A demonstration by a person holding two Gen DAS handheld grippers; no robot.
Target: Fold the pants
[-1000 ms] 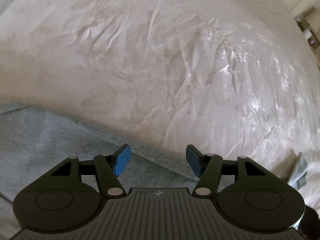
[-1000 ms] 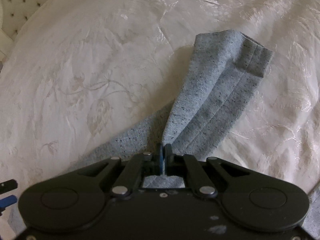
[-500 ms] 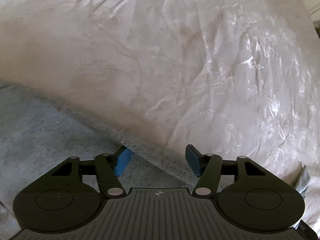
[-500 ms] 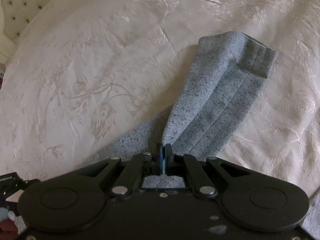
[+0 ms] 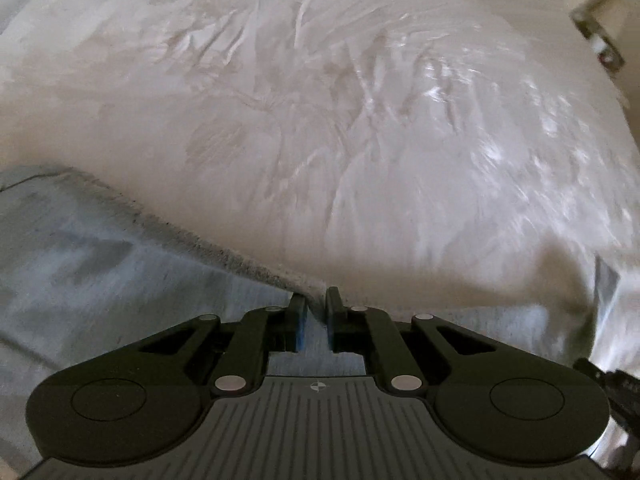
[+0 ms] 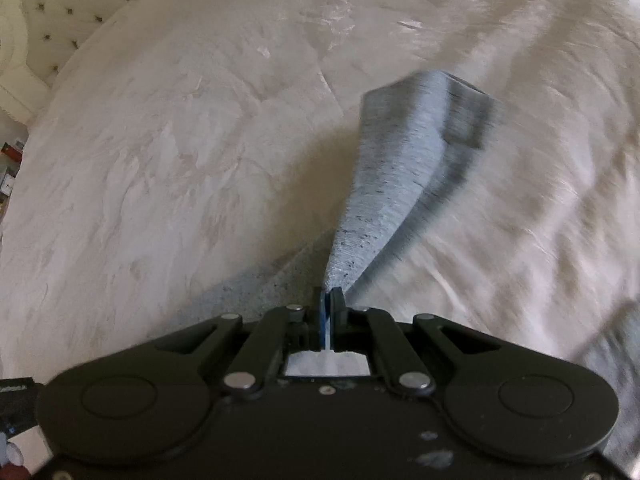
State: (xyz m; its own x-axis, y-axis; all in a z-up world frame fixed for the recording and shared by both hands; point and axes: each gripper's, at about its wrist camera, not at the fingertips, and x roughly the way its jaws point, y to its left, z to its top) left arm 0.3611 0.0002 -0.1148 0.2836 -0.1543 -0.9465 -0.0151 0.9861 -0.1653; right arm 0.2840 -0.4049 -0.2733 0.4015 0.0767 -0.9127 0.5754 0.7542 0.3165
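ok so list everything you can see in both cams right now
pants: one, speckled grey, lying on the bed; a leg end with its hem is lifted from the right gripper, another edge sits in the left gripper
bedspread: one, cream with a woven floral pattern, under everything
headboard: one, cream, tufted, top left of the right wrist view
left gripper: one, black with blue pads, nearly closed around the pants' edge
right gripper: one, black with blue pads, shut on the pants
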